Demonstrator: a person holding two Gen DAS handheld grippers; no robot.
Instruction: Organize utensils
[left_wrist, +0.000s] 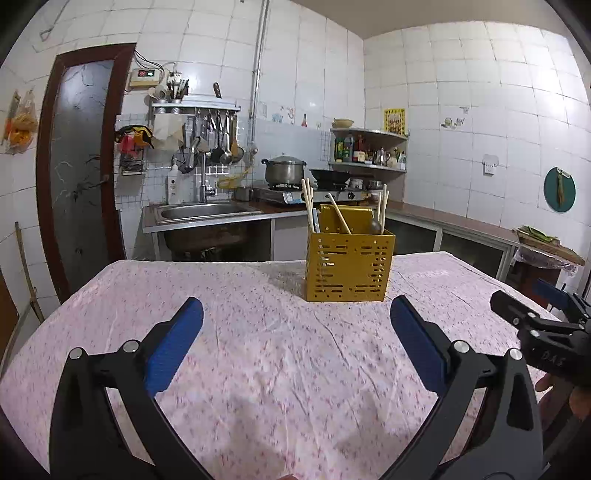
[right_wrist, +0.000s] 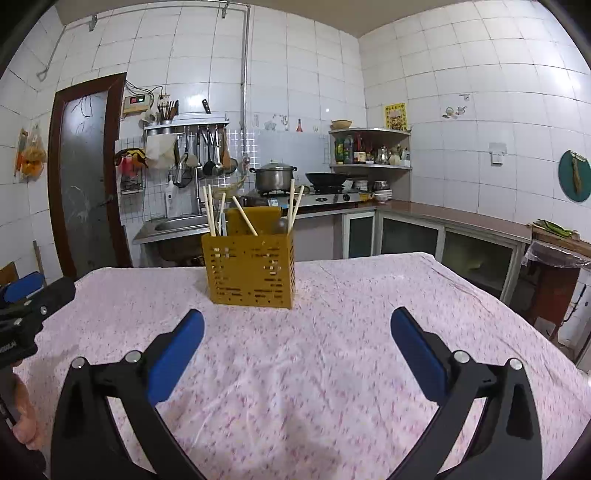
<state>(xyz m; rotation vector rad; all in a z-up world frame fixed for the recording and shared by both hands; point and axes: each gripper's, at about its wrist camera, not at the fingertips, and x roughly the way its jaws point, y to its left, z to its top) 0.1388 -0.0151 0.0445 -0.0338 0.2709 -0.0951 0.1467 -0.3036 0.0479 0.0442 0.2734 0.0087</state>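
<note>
Fingers: left gripper (left_wrist: 295, 343) and right gripper (right_wrist: 295, 350) both spread, empty | holder (left_wrist: 349, 269) upright mid-table, chopsticks (left_wrist: 307, 204) standing inside | ahead of both, right of centre in left view, left of centre in right view | neither clearly nearer

holder (left_wrist: 349, 267): 1 | chopsticks (left_wrist: 307, 203): about 6 | claws (left_wrist: 295, 317): 2 | table (left_wrist: 258, 350): 1
</note>
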